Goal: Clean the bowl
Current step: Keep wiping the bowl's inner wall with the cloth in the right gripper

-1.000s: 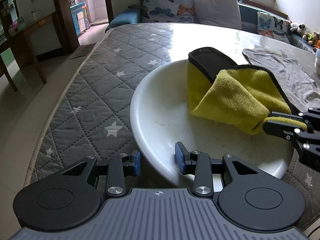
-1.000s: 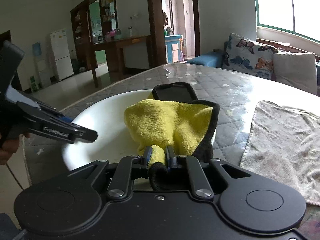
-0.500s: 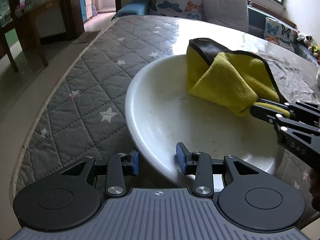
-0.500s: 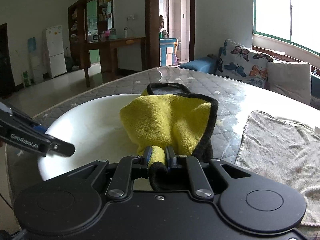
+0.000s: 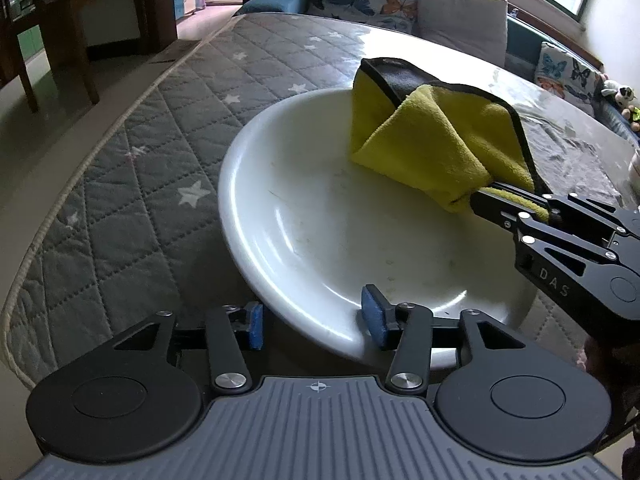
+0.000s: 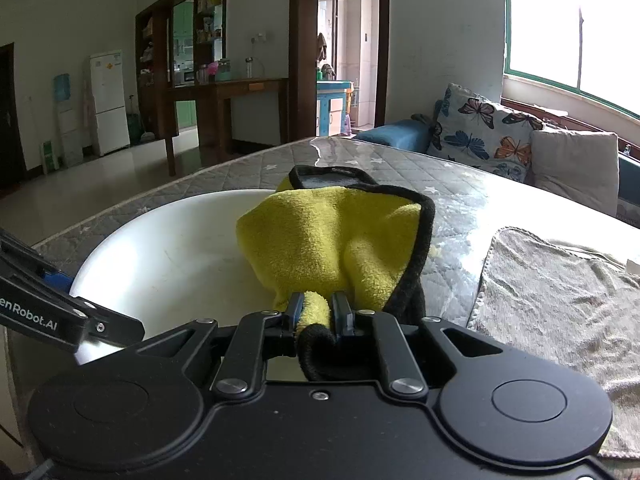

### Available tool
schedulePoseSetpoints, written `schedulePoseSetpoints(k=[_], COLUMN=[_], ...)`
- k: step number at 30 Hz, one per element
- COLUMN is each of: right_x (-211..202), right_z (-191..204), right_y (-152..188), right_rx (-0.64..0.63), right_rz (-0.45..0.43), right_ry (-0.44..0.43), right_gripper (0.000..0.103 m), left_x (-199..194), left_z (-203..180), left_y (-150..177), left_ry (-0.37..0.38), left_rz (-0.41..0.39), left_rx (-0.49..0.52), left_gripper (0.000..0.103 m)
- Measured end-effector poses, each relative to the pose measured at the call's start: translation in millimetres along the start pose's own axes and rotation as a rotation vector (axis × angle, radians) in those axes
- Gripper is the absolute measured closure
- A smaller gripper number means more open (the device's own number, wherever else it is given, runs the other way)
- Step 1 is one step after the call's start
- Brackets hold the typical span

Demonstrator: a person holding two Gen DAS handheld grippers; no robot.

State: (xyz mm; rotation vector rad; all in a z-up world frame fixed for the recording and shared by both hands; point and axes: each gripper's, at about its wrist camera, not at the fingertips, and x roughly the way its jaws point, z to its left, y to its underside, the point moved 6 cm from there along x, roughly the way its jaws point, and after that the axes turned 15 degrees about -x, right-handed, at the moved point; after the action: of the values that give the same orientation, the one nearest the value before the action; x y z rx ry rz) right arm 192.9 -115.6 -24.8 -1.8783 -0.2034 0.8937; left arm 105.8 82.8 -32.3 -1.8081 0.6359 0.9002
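White bowl (image 5: 340, 240) sits on quilted table (image 5: 160, 152), near its front edge. Left tool (image 5: 312, 322) spread apart, straddling near rim, not gripping. Right tool (image 6: 316, 312) clamped on bunched corner of yellow cloth (image 6: 328, 248), cloth resting inside bowl at far side. Bowl looks glazed: rigid, slick, breakable, probably hefty; rim best hold. Cloth soft, light.

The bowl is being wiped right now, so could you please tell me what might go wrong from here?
The left claw is open around the bowl rim, not clamped, so wiping could push the bowl along the table. The right claw pinches only a corner of the yellow cloth, which may slip free.
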Motion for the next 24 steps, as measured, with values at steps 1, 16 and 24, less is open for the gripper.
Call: schedulePoseSetpoints(k=[1,16,24], right_x=[-0.4,-19.8,-31.4], right_z=[0.4,16.6,28.1], right_y=[-0.1,1.9,-2.1], right_rx=[0.002,0.048,0.066], right_rz=[0.0,0.007,-0.002], right_ry=[-0.001,-0.049,-0.09], right_gripper=[0.088,0.088,0.088], left_x=[0.0,0.4,4.5], left_z=[-0.1,8.3,8.3], left_y=[0.4,-11.0,-17.6], left_ry=[-0.002,0.015,0.028], left_rz=[0.0,-0.003,0.0], left_rx=[-0.005,-0.029,0.03], left_gripper=[0.053,0.067,0.068])
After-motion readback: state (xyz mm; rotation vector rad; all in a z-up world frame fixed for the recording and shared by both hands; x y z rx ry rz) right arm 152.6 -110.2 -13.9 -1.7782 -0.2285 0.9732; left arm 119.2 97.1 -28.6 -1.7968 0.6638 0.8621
